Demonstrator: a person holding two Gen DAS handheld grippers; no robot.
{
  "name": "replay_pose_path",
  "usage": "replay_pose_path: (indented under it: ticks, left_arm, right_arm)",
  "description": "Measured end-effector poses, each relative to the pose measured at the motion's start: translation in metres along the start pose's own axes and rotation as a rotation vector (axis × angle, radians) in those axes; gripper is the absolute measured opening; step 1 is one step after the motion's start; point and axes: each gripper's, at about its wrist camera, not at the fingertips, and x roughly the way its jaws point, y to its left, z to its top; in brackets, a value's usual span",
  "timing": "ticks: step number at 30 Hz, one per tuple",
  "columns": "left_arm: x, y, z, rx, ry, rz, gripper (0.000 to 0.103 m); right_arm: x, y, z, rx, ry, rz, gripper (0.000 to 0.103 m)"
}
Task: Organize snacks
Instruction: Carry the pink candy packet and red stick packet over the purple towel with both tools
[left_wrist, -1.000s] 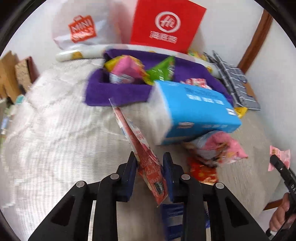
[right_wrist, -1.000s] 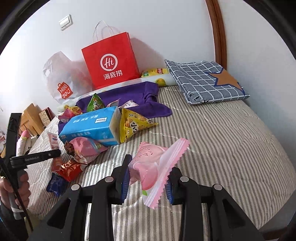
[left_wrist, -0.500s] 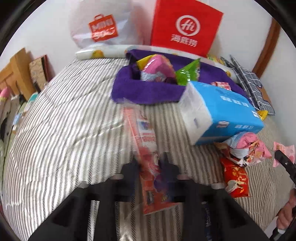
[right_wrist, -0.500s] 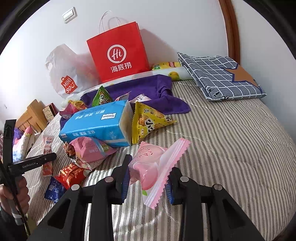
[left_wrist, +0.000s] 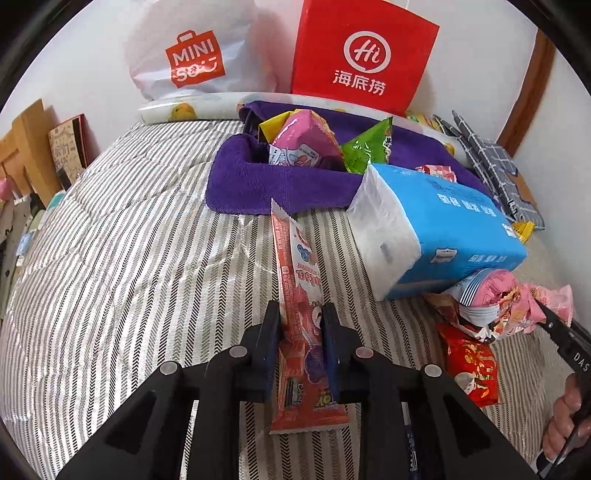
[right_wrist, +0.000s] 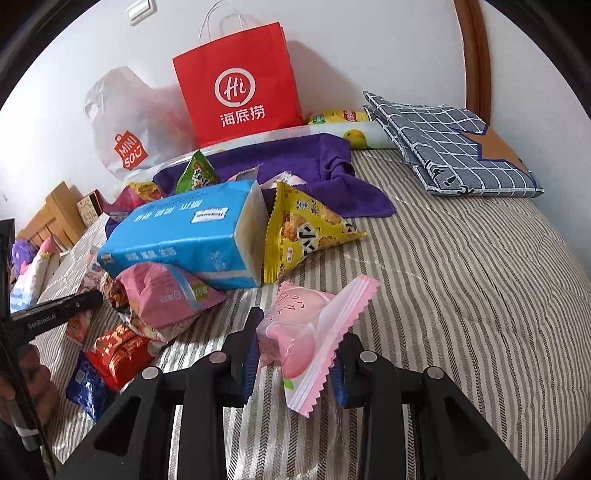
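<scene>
The left hand-held gripper (left_wrist: 300, 328) is gripping a long red snack packet (left_wrist: 301, 317) near its lower half, its jaws having just been closing and settling on the wrapper; compared with a second ago the packet is hanging straighter and lower over the striped bed (left_wrist: 129, 277), which suggests it is being carried to a sorting spot. The right hand-held gripper (right_wrist: 295, 347) is clamping a pink jelly packet (right_wrist: 314, 332) and is drawing closer to the pile. That pile is crowding around the blue tissue pack (right_wrist: 184, 236): a yellow triangular bag (right_wrist: 306, 229), a pink bag (right_wrist: 162, 299) and a red packet (right_wrist: 118, 350) are lying against it. Open bedding is spreading to the left in the left wrist view and to the right in the right wrist view, while the purple towel (left_wrist: 266, 181) is holding more snacks near the wall.
</scene>
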Motion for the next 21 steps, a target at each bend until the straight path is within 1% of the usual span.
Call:
replay_pose_path:
  ticks: [5,7,10,13,18,21]
  left_arm:
    - [0.0014,0.0006,0.0010,-0.009,-0.001,0.000,0.023]
    - [0.0016,0.0018,0.0012,-0.014,-0.001,-0.005,0.023]
    - [0.0028,0.0008,0.0019,-0.009,-0.001,-0.001,0.023]
    - [0.0034,-0.0001,0.0020,-0.006,-0.001,-0.002,0.024]
    - [0.0034,0.0016,0.0021,-0.017,-0.003,-0.015,0.024]
    - [0.0031,0.0016,0.0020,-0.017,-0.004,-0.012,0.022]
  right_arm:
    - [0.0040,-0.0026,-0.0001,0.008,0.027,0.010,0.030]
    - [0.0074,-0.0015,0.0006,-0.003,0.058,0.002,0.030]
    - [0.0072,-0.0010,0.0008,-0.011,0.056,0.002,0.030]
    - [0.0111,-0.0041,0.0021,0.002,0.084,0.007,0.030]
    - [0.0078,-0.0081,0.0019,0.023,0.073,0.034,0.030]
    - [0.0059,-0.0078,0.0022,0.025,0.058,0.020,0.030]
